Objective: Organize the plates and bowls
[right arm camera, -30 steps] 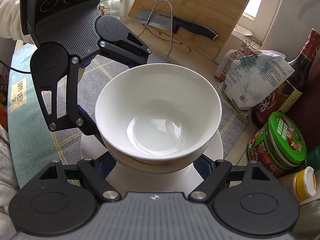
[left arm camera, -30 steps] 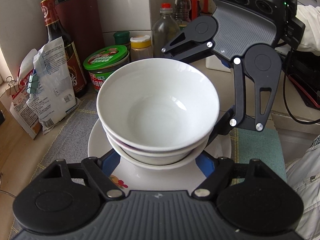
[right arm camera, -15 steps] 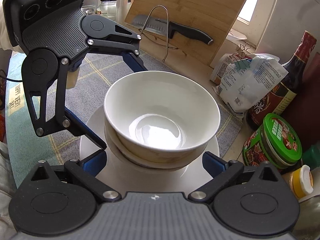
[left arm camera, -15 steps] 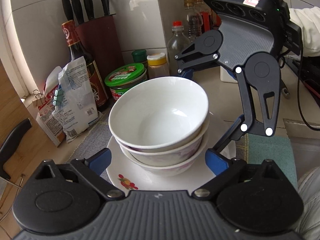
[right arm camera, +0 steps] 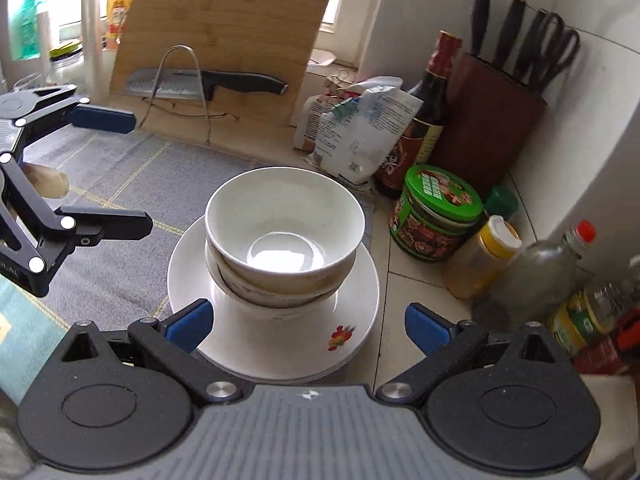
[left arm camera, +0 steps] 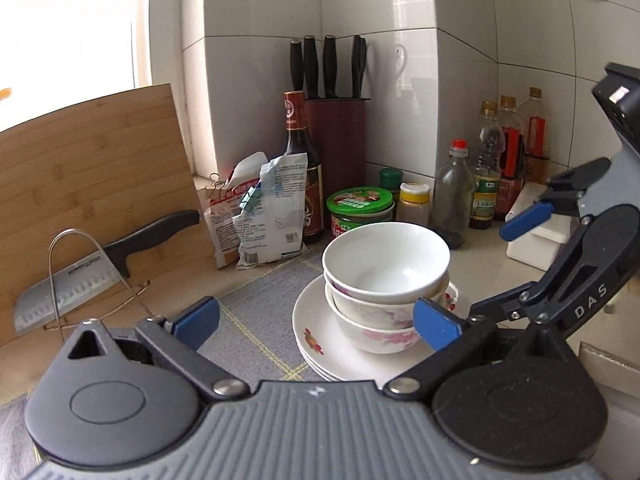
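Note:
A plain white bowl (left arm camera: 386,258) sits nested on flowered bowls (left arm camera: 376,320), which stand on a stack of white plates (left arm camera: 320,340) with red flower prints. The same stack shows in the right wrist view: the bowl (right arm camera: 284,224), the plates (right arm camera: 360,304). My left gripper (left arm camera: 316,320) is open and empty, drawn back from the stack. My right gripper (right arm camera: 306,326) is open and empty, just short of the plates. The right gripper's blue pad shows at the right of the left view (left arm camera: 526,222); the left gripper shows at the left of the right view (right arm camera: 104,118).
A grey checked mat (right arm camera: 120,184) lies under the plates. Behind stand a wooden cutting board (left arm camera: 92,160), a cleaver on a wire rack (left arm camera: 100,264), bags (left arm camera: 264,208), a soy sauce bottle (left arm camera: 300,168), a knife block (left arm camera: 336,148), a green-lidded jar (left arm camera: 360,208) and several bottles (left arm camera: 492,184).
Both grippers have pulled back and away from the bowl stack. The bowls and plates stay put on the mat.

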